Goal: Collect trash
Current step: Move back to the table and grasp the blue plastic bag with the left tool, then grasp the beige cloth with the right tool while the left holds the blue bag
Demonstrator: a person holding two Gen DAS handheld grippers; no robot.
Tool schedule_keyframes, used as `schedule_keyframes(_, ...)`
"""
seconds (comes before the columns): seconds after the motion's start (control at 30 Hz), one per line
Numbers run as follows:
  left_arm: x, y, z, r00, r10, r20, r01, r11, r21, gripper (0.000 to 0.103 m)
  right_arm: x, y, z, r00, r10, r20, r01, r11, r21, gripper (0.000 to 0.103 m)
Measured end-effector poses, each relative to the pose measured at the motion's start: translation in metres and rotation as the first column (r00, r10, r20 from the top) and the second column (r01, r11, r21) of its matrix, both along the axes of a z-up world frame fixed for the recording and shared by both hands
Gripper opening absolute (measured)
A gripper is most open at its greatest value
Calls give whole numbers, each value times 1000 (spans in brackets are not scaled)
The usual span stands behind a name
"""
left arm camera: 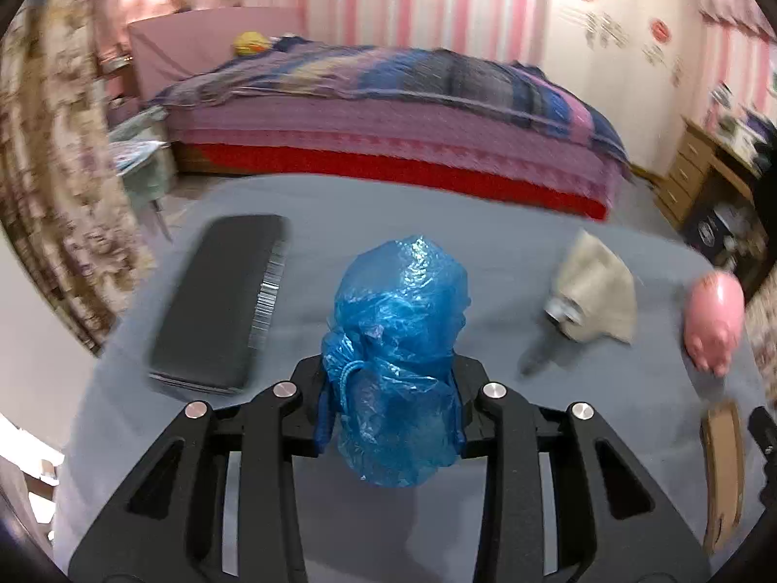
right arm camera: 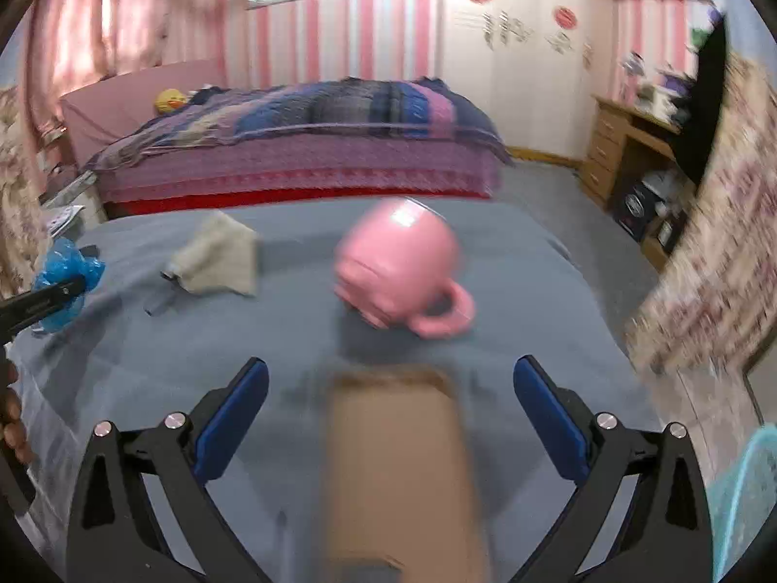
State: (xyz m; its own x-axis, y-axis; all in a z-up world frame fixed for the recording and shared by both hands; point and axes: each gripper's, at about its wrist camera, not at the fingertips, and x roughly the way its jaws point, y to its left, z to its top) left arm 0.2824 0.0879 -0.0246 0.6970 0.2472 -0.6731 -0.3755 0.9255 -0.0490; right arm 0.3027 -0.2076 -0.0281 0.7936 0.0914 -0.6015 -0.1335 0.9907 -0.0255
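My left gripper (left arm camera: 391, 403) is shut on a crumpled blue plastic bag (left arm camera: 398, 340) and holds it above the grey table (left arm camera: 340, 223). The bag also shows at the far left of the right wrist view (right arm camera: 65, 272). My right gripper (right arm camera: 391, 388) is open, its blue pads (right arm camera: 238, 418) either side of a brown cardboard piece (right arm camera: 398, 466) lying on the table below. The cardboard shows at the right edge of the left wrist view (left arm camera: 723, 466). A beige crumpled wrapper with a small metal piece (left arm camera: 595, 291) lies right of the bag, also in the right wrist view (right arm camera: 218, 262).
A pink mug (right arm camera: 403, 272) lies on its side beyond the cardboard, also in the left wrist view (left arm camera: 714, 320). A dark flat book (left arm camera: 218, 301) lies on the table's left. A bed (right arm camera: 301, 145) stands behind, a wooden desk (right arm camera: 626, 145) at right, a teal basket (right arm camera: 748, 495) at lower right.
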Motion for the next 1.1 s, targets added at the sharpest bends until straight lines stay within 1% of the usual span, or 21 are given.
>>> schedule_keyframes(0.03, -2, 7, 2, 1000, 19, 3, -19, 1000, -3, 34, 5, 10, 0, 1000, 11, 5, -11, 1000, -1, 99)
schedule_keyframes(0.07, -3, 15, 3, 999, 35, 2, -35, 999, -6, 34, 19, 31, 0, 999, 37, -6, -37, 999, -1, 99)
schedule_keyframes(0.2, -3, 39, 0, 996, 84, -5, -83, 996, 10, 34, 50, 76, -5, 994, 103, -38, -103, 995, 11, 99)
schedule_keyframes(0.27, -4, 52, -2, 995, 100, -2, -100, 995, -15, 34, 68, 103, -10, 990, 132, -45, -133, 991, -20, 99)
schedule_keyframes(0.37, -3, 64, -6, 993, 114, 0, -114, 991, -65, 34, 84, 126, -16, 985, 163, -61, -165, 985, -39, 99)
schedule_keyframes(0.43, -4, 69, -10, 993, 119, -9, -119, 989, -92, 34, 96, 138, -22, 985, 158, -73, -163, 984, -72, 98)
schedule_keyframes(0.5, -3, 68, -10, 993, 115, -14, -115, 988, -103, 34, 109, 147, -31, 976, 181, -122, -190, 979, -71, 97)
schedule_keyframes(0.53, -2, 68, -10, 994, 107, -13, -108, 988, -114, 34, 114, 150, -38, 969, 195, -150, -207, 976, -62, 94)
schedule_keyframes(0.6, -2, 68, -9, 995, 100, -11, -101, 986, -130, 34, 116, 151, -43, 956, 237, -174, -246, 969, -33, 76)
schedule_keyframes(0.63, -2, 67, -9, 995, 102, -11, -102, 986, -128, 34, 113, 153, -42, 950, 264, -169, -272, 962, -25, 71)
schedule_keyframes(0.7, -2, 66, -8, 995, 100, -13, -101, 987, -123, 34, 109, 153, -40, 939, 305, -157, -313, 949, -28, 43)
schedule_keyframes(0.73, -3, 64, -7, 995, 98, -14, -99, 988, -121, 34, 105, 154, -39, 937, 317, -151, -326, 945, -38, 41)
schedule_keyframes(0.77, -3, 62, -6, 995, 96, -14, -97, 988, -118, 34, 96, 154, -35, 936, 328, -127, -338, 939, -66, 36)
schedule_keyframes(0.8, -4, 60, -5, 995, 95, -12, -96, 989, -113, 34, 92, 153, -33, 937, 330, -113, -339, 938, -76, 33)
schedule_keyframes(0.83, -5, 58, -2, 996, 93, -9, -93, 990, -108, 34, 88, 153, -31, 939, 329, -98, -337, 938, -83, 33)
schedule_keyframes(0.9, -5, 52, 2, 997, 80, 2, -79, 991, -105, 34, 70, 138, -20, 946, 320, -52, -323, 943, -75, 33)
schedule_keyframes(0.93, -5, 49, 4, 997, 71, 9, -70, 992, -104, 34, 60, 125, -13, 950, 311, -33, -313, 947, -68, 33)
schedule_keyframes(0.97, -5, 42, 7, 998, 59, 15, -58, 993, -98, 34, 59, 120, -9, 952, 306, -26, -307, 949, -68, 33)
schedule_keyframes(1.03, -5, 29, 12, 999, 39, 24, -37, 995, -90, 34, 37, 93, 2, 961, 277, 1, -276, 958, -78, 33)
schedule_keyframes(1.1, -4, 12, 17, 999, 8, 35, -5, 995, -97, 34, 22, 74, 11, 968, 251, 21, -248, 965, -87, 33)
